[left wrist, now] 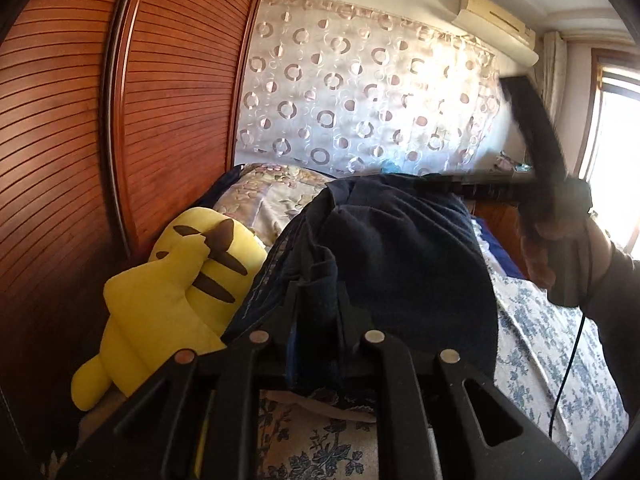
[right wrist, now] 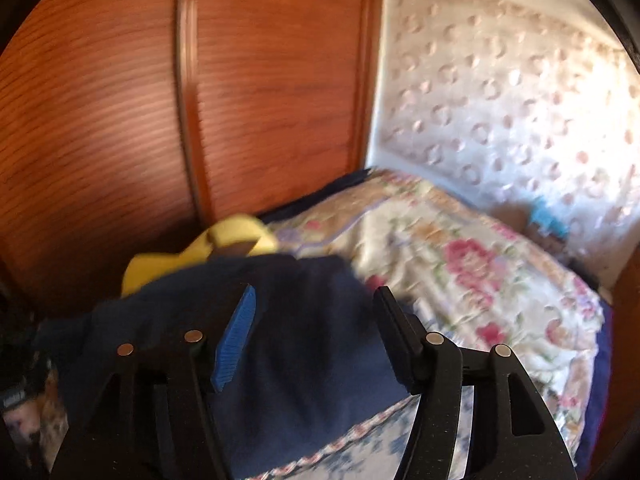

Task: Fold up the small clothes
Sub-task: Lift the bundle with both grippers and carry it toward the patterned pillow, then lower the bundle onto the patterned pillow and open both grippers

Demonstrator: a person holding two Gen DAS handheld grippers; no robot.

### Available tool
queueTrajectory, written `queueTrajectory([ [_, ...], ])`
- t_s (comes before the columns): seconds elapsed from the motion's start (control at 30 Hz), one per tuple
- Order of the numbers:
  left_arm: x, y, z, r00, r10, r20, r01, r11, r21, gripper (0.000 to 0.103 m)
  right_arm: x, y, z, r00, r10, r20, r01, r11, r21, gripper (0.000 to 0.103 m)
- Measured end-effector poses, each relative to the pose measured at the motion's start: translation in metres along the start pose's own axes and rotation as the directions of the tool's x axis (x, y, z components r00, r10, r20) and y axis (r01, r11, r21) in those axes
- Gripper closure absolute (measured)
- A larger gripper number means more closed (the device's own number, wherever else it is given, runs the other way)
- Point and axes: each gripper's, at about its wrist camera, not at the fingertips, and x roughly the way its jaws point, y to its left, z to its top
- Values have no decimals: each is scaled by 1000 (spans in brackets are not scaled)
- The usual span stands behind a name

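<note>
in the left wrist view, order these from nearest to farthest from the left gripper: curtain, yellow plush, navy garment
1. Navy garment: pinched in the left gripper.
2. Yellow plush: just left, against the wardrobe.
3. Curtain: far back, past the bed.

Both wrist views sit low and close over the bed [left wrist: 552,344], facing its head — the 2 share the navy garment [right wrist: 304,344], yellow plush toy [left wrist: 176,280] and slatted wardrobe [right wrist: 100,120].

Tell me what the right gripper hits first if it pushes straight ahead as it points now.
Most likely the navy garment: it lies between and just beyond the open right gripper. Past it comes the floral quilt; the blur leaves depth uncertain.
</note>
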Motion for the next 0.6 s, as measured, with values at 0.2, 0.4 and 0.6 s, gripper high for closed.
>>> queueTrajectory([
  [0.2,-9,-3,2,999,47,-2,-47,998,47,85,34,-1,-26,999,22,-38,-20,998,56,36],
  [0.4,-30,-13,5,994,105,10,-106,988,110,82,23,-2,-31,1000,-2,-5,2,996,91,34],
  [0.6,-44,-28,3,994,107,10,-107,983,147,81,-23,0,-42,998,-33,55,25,989,149,34],
])
